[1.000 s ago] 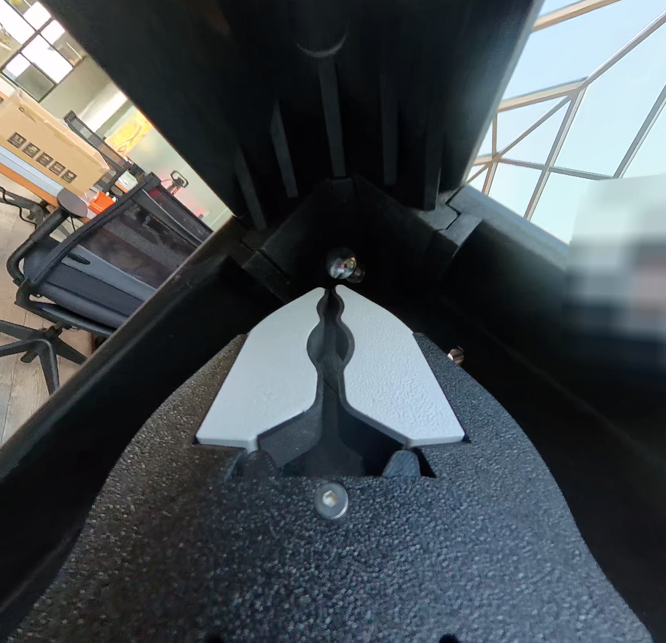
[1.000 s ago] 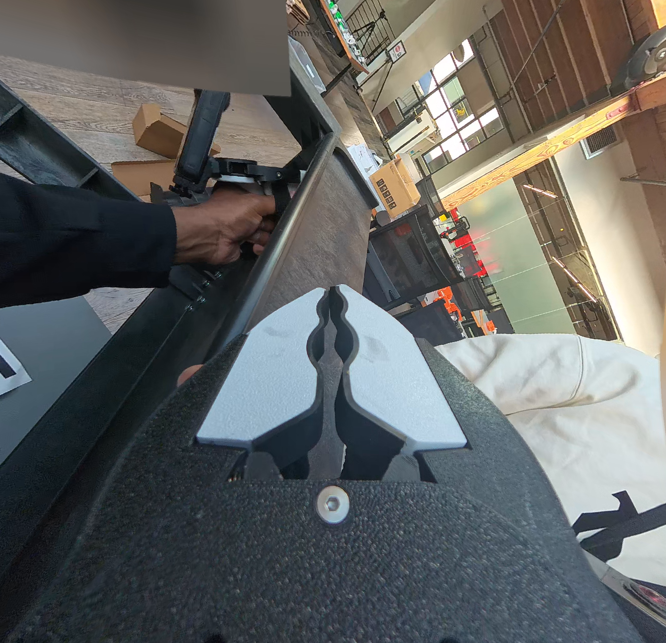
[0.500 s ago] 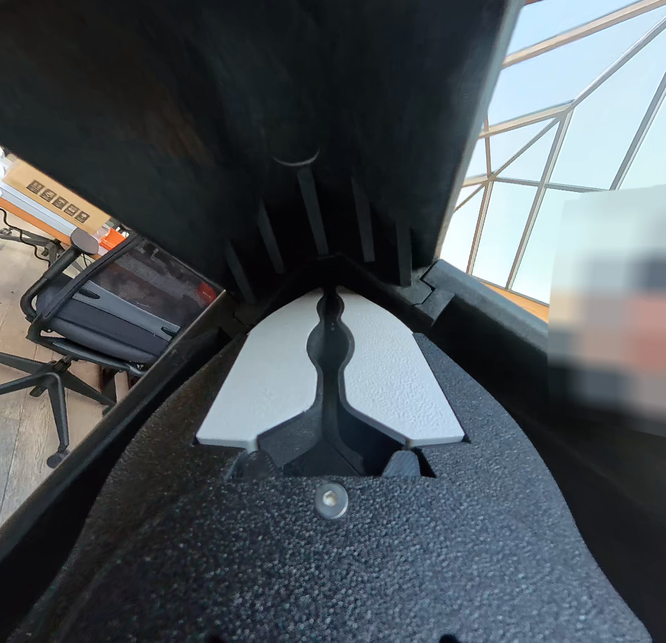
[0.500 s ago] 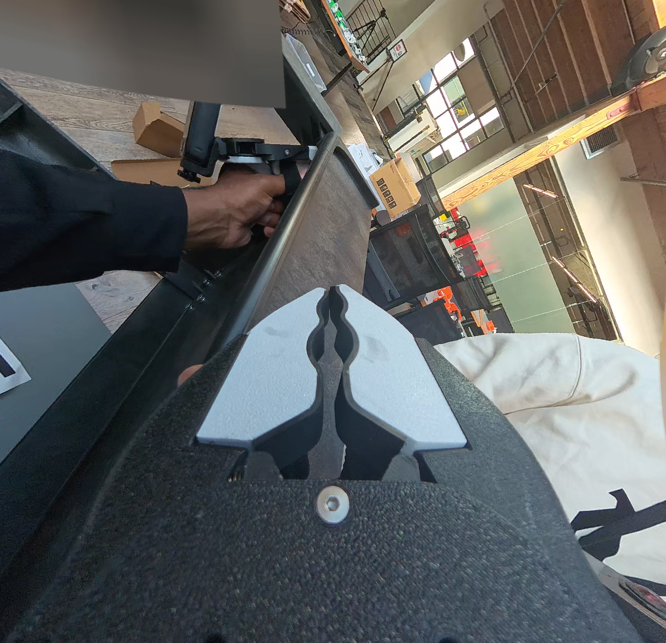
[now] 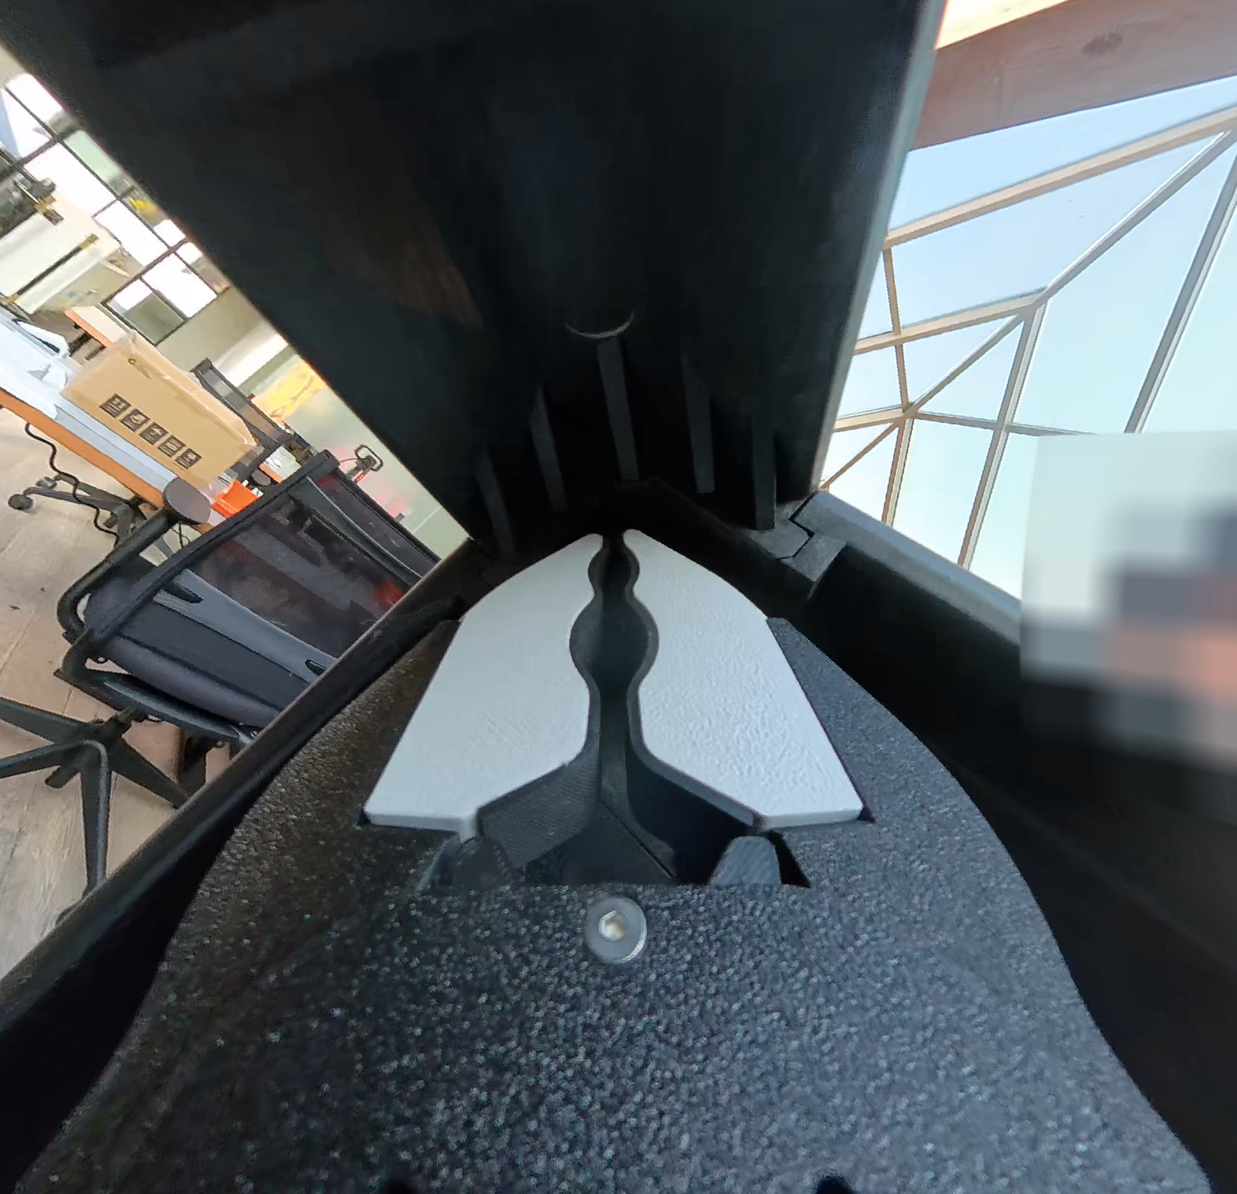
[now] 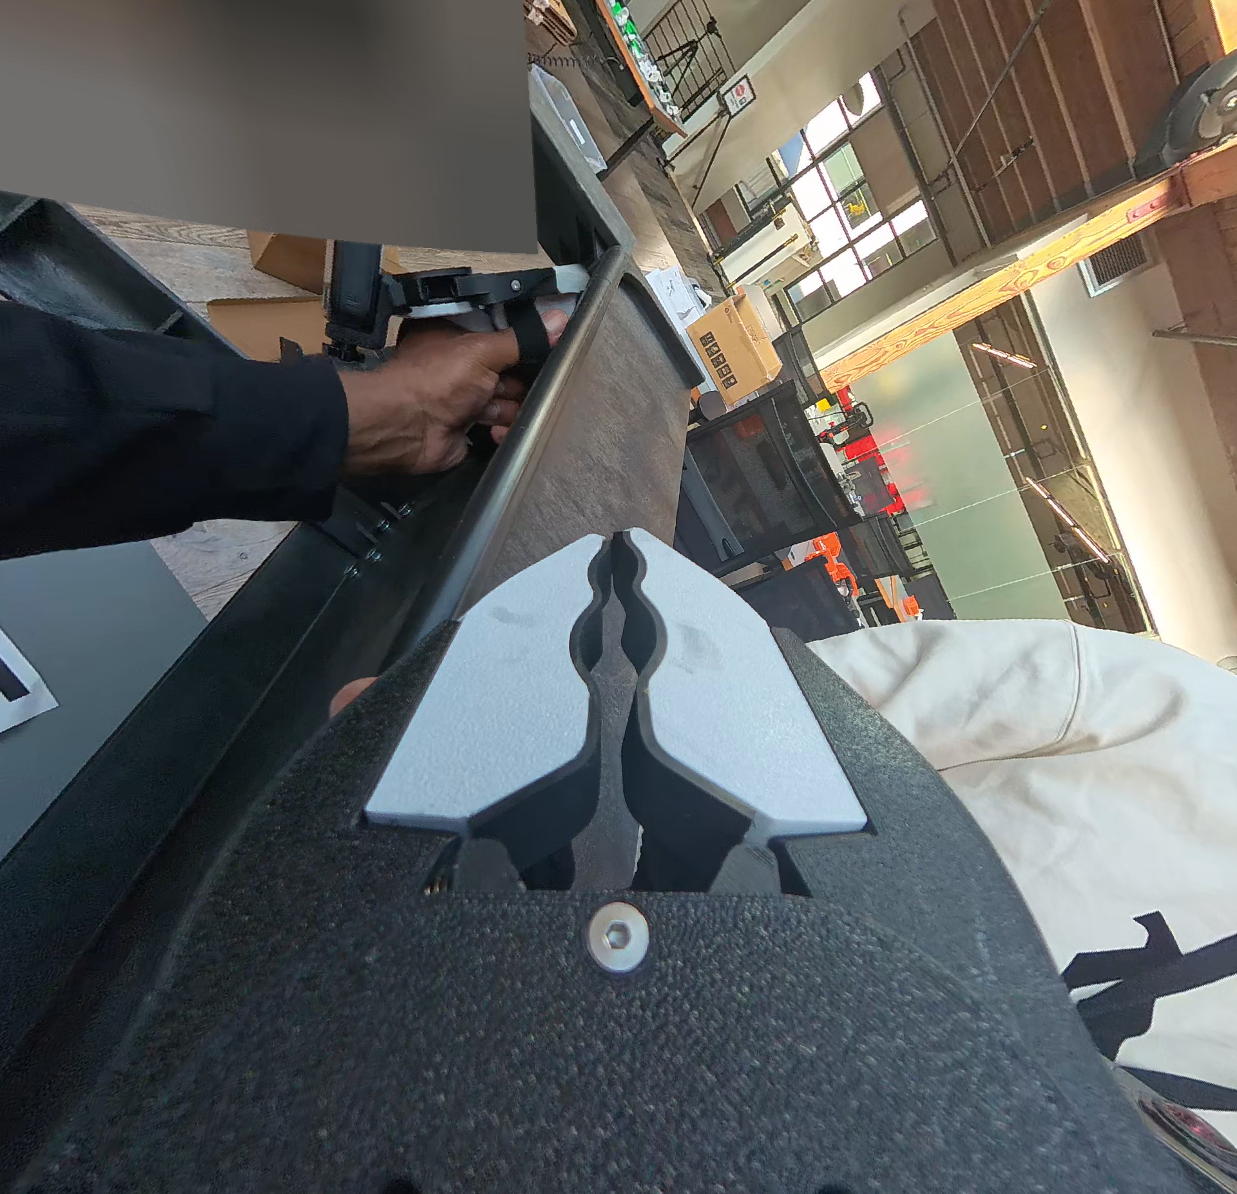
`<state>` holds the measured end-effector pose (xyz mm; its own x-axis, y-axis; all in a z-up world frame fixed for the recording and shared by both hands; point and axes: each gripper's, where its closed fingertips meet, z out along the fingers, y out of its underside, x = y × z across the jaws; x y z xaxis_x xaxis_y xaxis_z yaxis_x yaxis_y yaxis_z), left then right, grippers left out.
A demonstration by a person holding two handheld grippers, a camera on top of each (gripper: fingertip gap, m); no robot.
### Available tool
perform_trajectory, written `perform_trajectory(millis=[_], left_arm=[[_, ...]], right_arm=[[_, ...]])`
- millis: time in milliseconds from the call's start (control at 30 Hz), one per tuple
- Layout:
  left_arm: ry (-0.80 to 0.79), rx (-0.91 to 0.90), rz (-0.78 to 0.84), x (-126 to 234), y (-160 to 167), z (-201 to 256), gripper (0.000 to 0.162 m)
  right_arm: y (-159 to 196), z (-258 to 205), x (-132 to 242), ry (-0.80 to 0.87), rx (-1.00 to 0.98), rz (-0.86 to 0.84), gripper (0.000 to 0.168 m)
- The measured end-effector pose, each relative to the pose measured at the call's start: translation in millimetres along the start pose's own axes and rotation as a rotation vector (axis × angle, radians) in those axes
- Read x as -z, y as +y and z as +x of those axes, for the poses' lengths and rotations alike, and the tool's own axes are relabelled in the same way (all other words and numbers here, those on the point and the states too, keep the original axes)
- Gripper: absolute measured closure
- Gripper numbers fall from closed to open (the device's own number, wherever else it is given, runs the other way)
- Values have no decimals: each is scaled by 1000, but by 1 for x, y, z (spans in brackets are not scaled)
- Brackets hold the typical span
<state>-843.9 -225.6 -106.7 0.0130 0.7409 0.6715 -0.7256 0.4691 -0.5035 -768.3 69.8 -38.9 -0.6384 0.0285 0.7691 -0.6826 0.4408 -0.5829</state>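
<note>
My left gripper (image 5: 612, 543) is shut and empty. Its tips sit at the inner corner where a black ribbed lid (image 5: 535, 192) meets a black case wall (image 5: 937, 626). My right gripper (image 6: 614, 543) is shut, with nothing visible between its fingers. It points along a grey-brown panel (image 6: 602, 426) with a metal rim (image 6: 535, 412). In the right wrist view a hand (image 6: 428, 406) in a black sleeve holds the left gripper (image 6: 565, 278) against the rim's upper end.
A black office chair (image 5: 201, 593) and a cardboard box (image 5: 154, 406) on a desk are at the left. Window frames (image 5: 1037, 292) are at the right. A cream garment (image 6: 1004, 760) lies right of the right gripper. A mesh chair (image 6: 756, 466) and a box (image 6: 733, 349) are beyond the panel. My hands' fingertips stand some 30 cm from each other.
The left gripper and its hand moved up along the rim to the panel's upper end. In the left wrist view the screw at the corner is gone and the lid fills more of the frame. The right gripper stayed still.
</note>
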Motion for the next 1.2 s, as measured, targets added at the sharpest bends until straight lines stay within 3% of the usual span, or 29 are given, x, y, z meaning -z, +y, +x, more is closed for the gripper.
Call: perform_trajectory(millis=[333, 633, 900, 1000, 1200], left_arm=[[3, -139, -66, 11, 23, 9, 158], [-39, -307, -87, 1, 22, 6, 155], [85, -420, -165, -4, 36, 25, 162], [112, -395, -212, -6, 46, 31, 162], [55, -325, -65, 6, 20, 20, 162]], right_arm=[[0, 0, 0, -2, -1, 0, 168], [0, -1, -1, -3, -2, -1, 168], [0, -1, -1, -3, -1, -2, 168], [0, -1, -1, -3, -2, -2, 168], [0, -1, 0, -4, -2, -1, 168]])
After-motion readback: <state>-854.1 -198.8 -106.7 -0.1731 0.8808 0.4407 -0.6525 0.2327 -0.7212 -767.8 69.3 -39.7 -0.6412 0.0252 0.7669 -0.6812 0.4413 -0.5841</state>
